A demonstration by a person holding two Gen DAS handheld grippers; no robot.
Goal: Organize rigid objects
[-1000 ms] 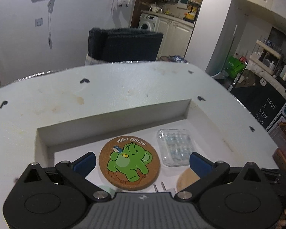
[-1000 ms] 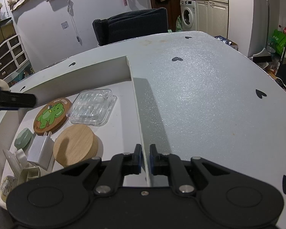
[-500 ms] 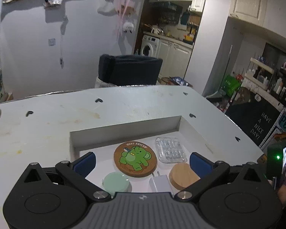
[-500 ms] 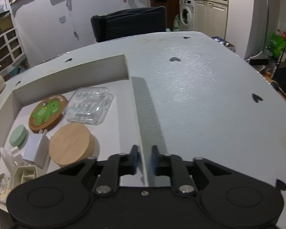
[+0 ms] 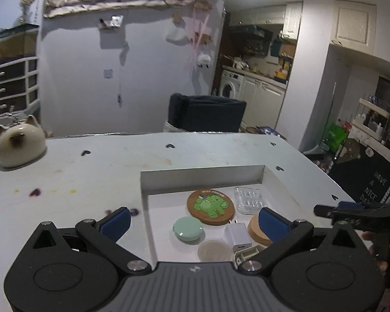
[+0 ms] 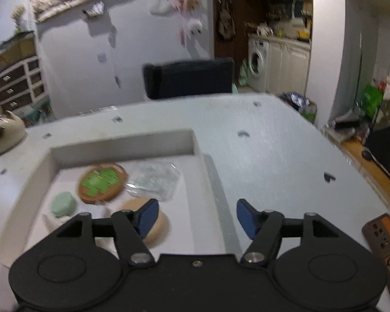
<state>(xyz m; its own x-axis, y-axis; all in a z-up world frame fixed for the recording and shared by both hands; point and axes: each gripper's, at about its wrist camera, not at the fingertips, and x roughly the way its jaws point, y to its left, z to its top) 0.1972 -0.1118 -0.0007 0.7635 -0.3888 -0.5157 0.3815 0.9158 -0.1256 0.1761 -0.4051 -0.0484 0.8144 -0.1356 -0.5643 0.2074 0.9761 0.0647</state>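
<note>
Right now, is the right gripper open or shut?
Open. In the right wrist view the right gripper has its two blue pads spread wide apart, nothing between them, above the right wall of the white tray.

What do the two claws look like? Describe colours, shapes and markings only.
Both look alike. The left claw has black angular linkage arms with silver pivot screws, dark blue finger pads, two round black housings and a grey ribbed centre plate. The right claw is black throughout, with blue pads and silver screws.

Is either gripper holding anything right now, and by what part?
Nothing is held. The left gripper and right gripper both have their jaws spread wide with nothing between them, above the white box.
</note>
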